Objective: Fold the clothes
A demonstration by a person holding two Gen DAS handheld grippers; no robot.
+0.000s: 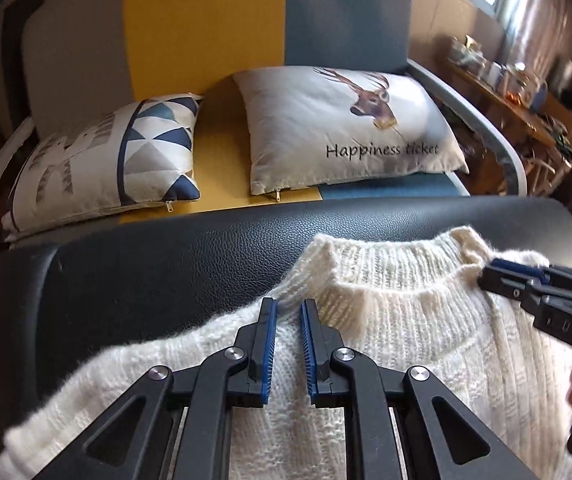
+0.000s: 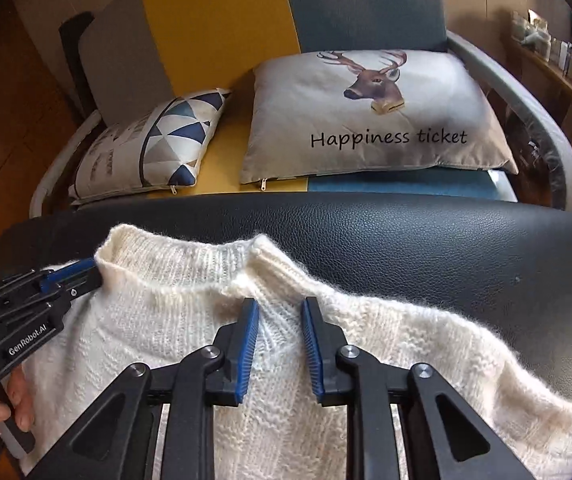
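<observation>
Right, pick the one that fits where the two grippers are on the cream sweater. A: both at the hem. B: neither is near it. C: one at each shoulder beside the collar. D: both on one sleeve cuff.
C: the left gripper and right gripper sit on the sweater either side of its ribbed collar.

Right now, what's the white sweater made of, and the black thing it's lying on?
The sweater looks like fluffy knitted wool or a similar yarn: ribbed stitches show and fuzzy hairs stand up along its edges. The black surface looks like leather or fake leather: it has a pebbly grain and a soft shine.
</observation>
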